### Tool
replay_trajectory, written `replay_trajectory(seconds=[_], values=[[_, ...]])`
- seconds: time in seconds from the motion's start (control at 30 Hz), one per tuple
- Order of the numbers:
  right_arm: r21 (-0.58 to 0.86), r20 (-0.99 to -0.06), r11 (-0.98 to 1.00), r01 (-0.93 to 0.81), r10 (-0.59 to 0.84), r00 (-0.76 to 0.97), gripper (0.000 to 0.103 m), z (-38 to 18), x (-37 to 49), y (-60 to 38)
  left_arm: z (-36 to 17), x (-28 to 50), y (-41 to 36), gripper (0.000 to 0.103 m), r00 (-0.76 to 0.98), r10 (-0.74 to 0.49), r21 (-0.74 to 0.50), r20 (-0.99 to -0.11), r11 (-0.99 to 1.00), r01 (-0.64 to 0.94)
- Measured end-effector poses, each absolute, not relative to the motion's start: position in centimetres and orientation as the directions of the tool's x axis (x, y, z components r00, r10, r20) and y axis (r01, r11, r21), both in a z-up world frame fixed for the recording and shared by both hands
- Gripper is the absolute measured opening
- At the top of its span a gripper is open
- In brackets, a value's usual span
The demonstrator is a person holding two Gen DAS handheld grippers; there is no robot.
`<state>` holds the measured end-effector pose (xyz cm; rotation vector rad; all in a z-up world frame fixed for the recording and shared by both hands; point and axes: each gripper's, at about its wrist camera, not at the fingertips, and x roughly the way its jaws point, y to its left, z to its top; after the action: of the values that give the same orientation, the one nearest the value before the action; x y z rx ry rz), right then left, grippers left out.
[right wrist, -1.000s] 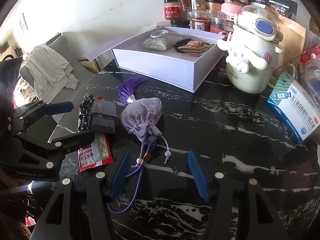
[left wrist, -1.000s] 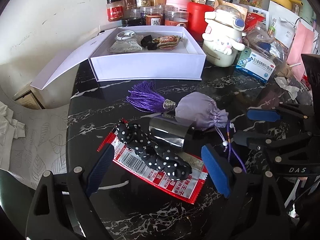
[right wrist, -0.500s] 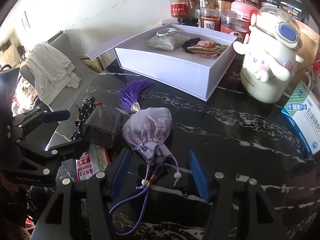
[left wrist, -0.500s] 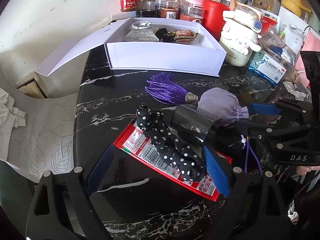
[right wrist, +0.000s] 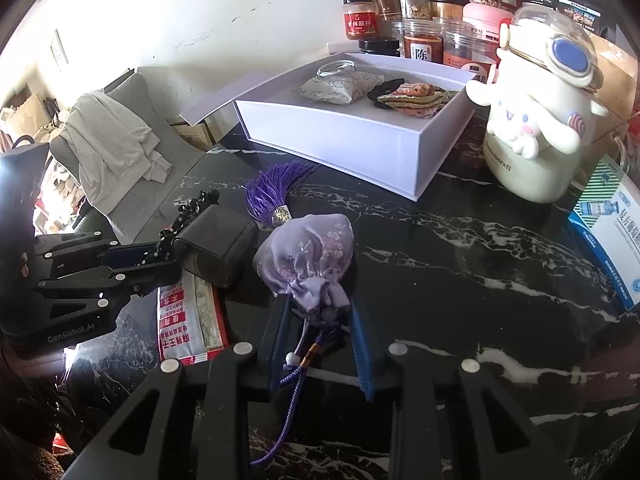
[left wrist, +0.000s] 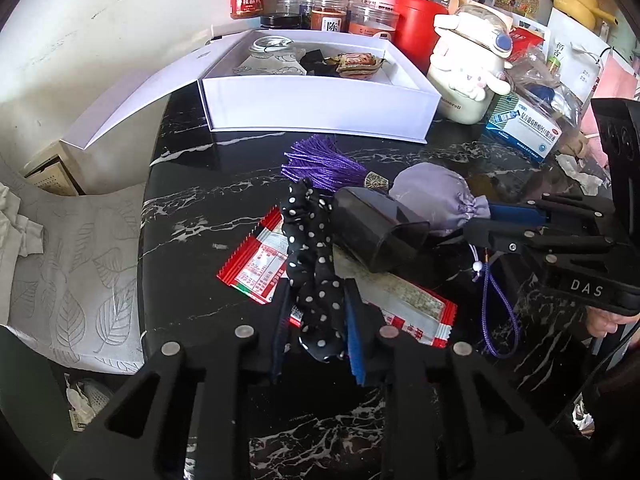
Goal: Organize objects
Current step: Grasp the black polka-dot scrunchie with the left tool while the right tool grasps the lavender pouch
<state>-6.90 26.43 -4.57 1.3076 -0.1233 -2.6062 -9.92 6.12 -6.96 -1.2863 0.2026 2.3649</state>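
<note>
both grippers closing on soft items on the marble table

your left gripper [left wrist: 318,320] has its jaws closing around the near end of the black polka-dot scrunchie [left wrist: 314,264], and the blue pads press its fabric from both sides. the scrunchie lies across a red snack packet [left wrist: 400,304] flat on the black marble table [left wrist: 208,208], and its far end reaches up beside a dark smoky plastic case [left wrist: 372,228] lying on its side over the packet.

your right gripper [right wrist: 320,328] has its jaws closing on the gathered neck of the purple drawstring pouch [right wrist: 308,248]; the pads sit against the bunched fabric, with the purple cord [right wrist: 296,376] and its white bead trailing down between the fingers. the pouch rests on the table just beside the dark case, and its purple tassel [right wrist: 272,188] fans out toward the box.

the open white box [right wrist: 340,140] stands farther back on the table, its lid folded out to the left. inside it lie a pale patterned sachet [right wrist: 340,84] with a clear ring on top, something black, and a colourful embroidered pouch [right wrist: 412,96]. a white cartoon-dog jar [right wrist: 536,120] stands to the right of the box, with spice jars [right wrist: 400,4] lined up against the wall behind.
</note>
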Motion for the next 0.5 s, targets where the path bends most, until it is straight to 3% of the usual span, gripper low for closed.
replay_trajectory(seconds=[0.5], values=[[0.151, -0.789, -0.981, 0.121, -0.193, -0.584, 0.029, -4.5, -1.1, 28.9, -7.0, -4.6, 6.3, 0.023, -0.393, 0.324, -0.102, -0.86, -0.865, -0.491]])
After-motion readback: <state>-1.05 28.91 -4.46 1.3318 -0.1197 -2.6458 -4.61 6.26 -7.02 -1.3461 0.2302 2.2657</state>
